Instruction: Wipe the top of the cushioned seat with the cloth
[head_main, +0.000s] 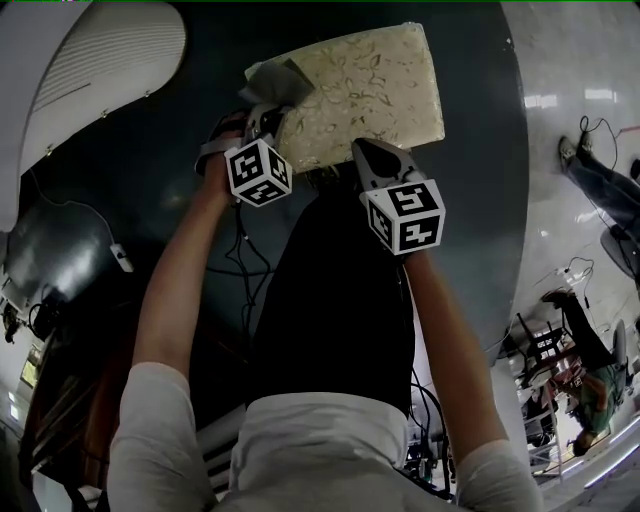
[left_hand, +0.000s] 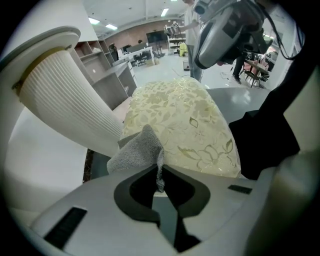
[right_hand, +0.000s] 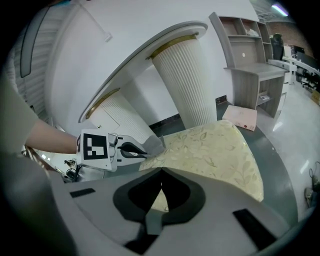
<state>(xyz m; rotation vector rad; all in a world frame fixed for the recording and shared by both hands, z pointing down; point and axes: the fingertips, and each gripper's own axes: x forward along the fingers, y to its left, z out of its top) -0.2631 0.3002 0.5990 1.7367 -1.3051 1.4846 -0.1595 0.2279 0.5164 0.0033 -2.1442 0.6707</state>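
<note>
The cushioned seat (head_main: 370, 85) has a pale yellow floral cover and lies on a dark round platform. A grey cloth (head_main: 275, 80) rests bunched on the cushion's near left corner. My left gripper (head_main: 268, 112) is shut on the cloth (left_hand: 141, 150), with a fold pinched between its jaws at the cushion (left_hand: 185, 120) edge. My right gripper (head_main: 366, 152) hovers over the cushion's near edge, shut and holding nothing. The right gripper view shows the cushion (right_hand: 215, 150), the cloth (right_hand: 152, 145) and the left gripper (right_hand: 142, 150) just ahead of the right gripper (right_hand: 161, 187).
White fluted columns (right_hand: 185, 85) (left_hand: 65, 100) stand close behind and left of the cushion. The dark platform (head_main: 480, 180) ends at a shiny white floor. A grey shelf desk (right_hand: 250, 75) stands further back. People (head_main: 600, 180) are off to the right. Cables (head_main: 240, 260) hang by my legs.
</note>
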